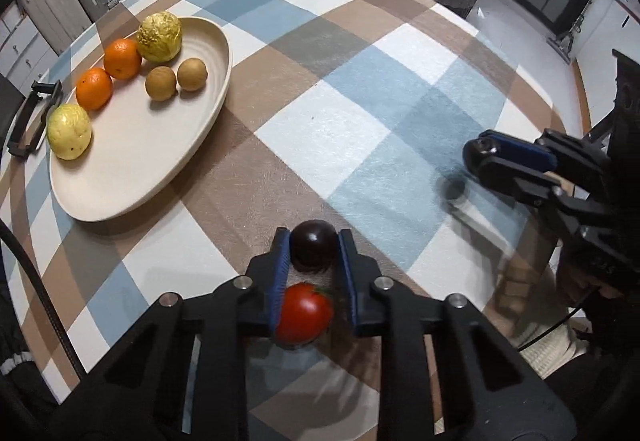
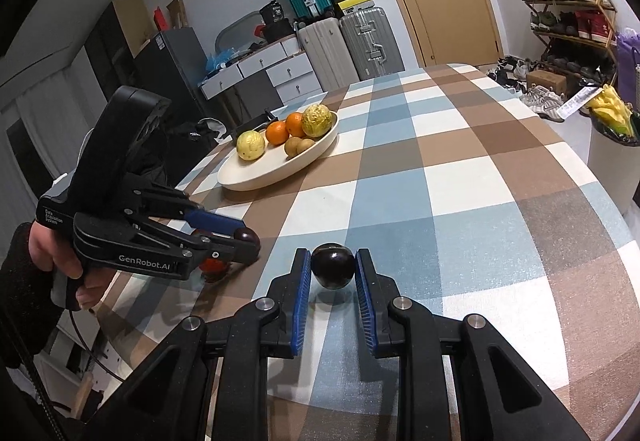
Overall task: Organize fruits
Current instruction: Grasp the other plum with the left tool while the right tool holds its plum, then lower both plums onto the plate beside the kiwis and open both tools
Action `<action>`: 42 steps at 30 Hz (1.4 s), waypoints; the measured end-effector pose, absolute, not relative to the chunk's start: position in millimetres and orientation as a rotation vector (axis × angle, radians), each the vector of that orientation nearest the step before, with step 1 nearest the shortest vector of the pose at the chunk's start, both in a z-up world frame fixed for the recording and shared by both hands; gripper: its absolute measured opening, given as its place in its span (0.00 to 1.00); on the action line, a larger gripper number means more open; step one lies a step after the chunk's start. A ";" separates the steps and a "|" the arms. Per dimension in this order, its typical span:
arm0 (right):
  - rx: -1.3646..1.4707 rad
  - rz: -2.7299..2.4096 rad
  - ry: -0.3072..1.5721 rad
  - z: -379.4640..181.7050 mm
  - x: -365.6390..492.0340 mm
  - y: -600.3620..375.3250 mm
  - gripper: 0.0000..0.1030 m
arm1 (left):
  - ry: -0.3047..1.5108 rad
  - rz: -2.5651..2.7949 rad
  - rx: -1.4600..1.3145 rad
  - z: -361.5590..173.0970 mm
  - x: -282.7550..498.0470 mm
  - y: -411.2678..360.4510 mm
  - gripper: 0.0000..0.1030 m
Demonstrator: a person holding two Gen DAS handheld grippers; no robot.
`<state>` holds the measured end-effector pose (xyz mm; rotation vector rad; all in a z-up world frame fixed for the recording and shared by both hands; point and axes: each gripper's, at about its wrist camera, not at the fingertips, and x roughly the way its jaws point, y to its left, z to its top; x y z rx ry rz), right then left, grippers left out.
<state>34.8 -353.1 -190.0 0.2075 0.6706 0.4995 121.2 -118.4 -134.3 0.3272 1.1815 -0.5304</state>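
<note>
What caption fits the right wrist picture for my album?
Right gripper lifts a dark plum above the checkered tablecloth; fruit plate waits behind.

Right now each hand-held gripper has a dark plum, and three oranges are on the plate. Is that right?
Almost. The plate holds two oranges, not three, as the left wrist view shows. The left hand-held gripper and the right hand-held gripper do each have a dark plum between their fingers.

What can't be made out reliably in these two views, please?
Left wrist view: right gripper and its dark fruit are motion-blurred.
Right wrist view: tomato mostly hidden under left gripper.
Left wrist view: whether the left pads touch the second dark fruit, unclear.
</note>
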 end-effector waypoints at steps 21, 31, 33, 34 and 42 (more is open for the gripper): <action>0.173 0.579 0.637 -146.8 88.5 -321.4 0.22 | 0.882 -0.312 -0.052 -63.5 173.7 -13.3 0.20; 0.112 0.637 0.652 -115.8 174.3 -268.6 0.22 | 0.893 -0.290 -0.133 -91.2 231.6 10.0 0.20; 0.106 0.652 0.664 -115.0 192.6 -256.4 0.22 | 0.906 -0.296 -0.153 -99.0 244.7 11.6 0.20; 0.106 0.658 0.676 -115.4 200.9 -251.6 0.22 | 0.910 -0.297 -0.159 -101.8 250.4 12.6 0.20; 0.088 0.688 0.779 -129.5 263.9 -210.7 0.22 | 0.956 -0.320 -0.134 -124.1 283.8 10.7 0.20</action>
